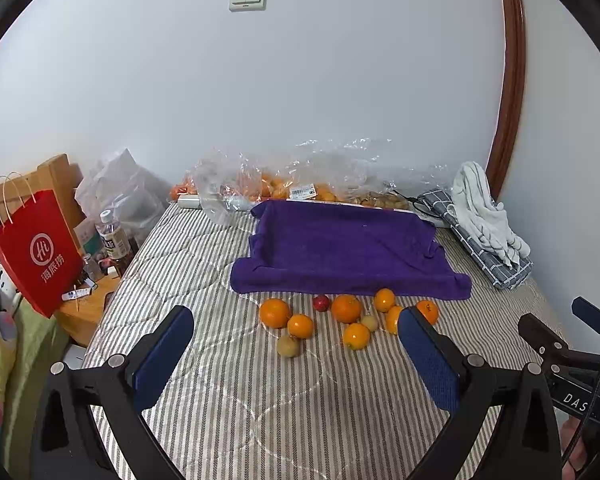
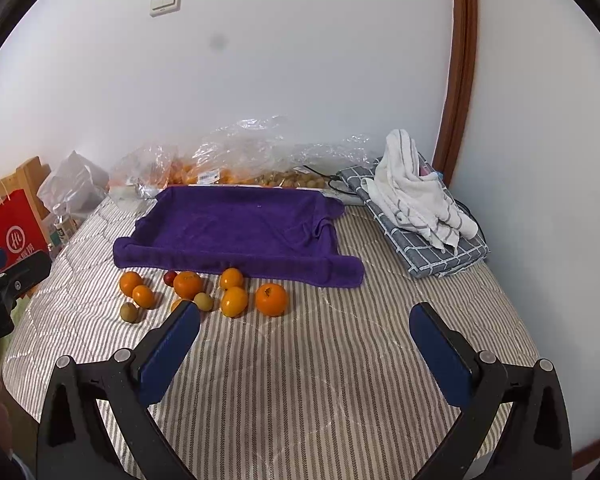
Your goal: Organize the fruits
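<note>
Seven oranges (image 1: 275, 312), two greenish-brown fruits (image 1: 289, 345), one small red fruit (image 1: 321, 303).

Illumination is even, diffuse and moderately bright; the wall (image 2: 300, 80) renders pale grey-white, brighter toward the right, and the oranges (image 1: 346, 308) cast only faint, soft shadows on the bed (image 1: 260, 400). Both views show strong fisheye distortion: a black circular vignette fills the corners and the door frame (image 1: 510, 80) bows markedly. Focus is acceptable throughout; a dark smudge (image 2: 218, 43) marks the right wrist view, and the plastic bags (image 2: 260, 144) show small glare highlights.
</note>
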Demonstrator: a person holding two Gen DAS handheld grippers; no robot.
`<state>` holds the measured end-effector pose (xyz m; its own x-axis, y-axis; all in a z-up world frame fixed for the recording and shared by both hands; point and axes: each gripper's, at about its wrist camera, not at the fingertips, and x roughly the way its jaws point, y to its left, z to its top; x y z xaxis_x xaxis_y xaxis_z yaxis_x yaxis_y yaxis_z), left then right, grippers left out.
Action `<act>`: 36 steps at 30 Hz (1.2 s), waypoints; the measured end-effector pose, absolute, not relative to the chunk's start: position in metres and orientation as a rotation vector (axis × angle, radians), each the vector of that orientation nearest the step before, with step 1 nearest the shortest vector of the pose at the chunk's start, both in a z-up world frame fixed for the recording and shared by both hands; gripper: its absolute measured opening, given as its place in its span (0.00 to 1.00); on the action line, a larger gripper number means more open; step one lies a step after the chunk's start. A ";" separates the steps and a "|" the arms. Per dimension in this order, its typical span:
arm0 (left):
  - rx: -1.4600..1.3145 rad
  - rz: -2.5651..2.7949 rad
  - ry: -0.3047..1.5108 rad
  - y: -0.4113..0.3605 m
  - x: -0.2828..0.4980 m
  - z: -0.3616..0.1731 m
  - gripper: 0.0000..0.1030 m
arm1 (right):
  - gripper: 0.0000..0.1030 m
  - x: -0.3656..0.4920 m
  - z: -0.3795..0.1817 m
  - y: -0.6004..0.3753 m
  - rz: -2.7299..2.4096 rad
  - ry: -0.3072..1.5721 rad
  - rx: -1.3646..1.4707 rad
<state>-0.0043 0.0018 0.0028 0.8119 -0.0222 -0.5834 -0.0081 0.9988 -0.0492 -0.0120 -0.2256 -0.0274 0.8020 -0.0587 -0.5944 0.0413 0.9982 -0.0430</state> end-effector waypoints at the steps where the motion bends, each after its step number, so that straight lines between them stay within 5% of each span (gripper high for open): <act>1: -0.049 -0.007 0.622 0.002 -0.005 0.002 1.00 | 1.00 -0.014 -0.027 -0.226 -0.054 0.636 -0.030; 36: -0.034 -0.004 0.624 -0.002 -0.005 0.006 1.00 | 1.00 -0.014 -0.023 -0.227 -0.038 0.615 -0.001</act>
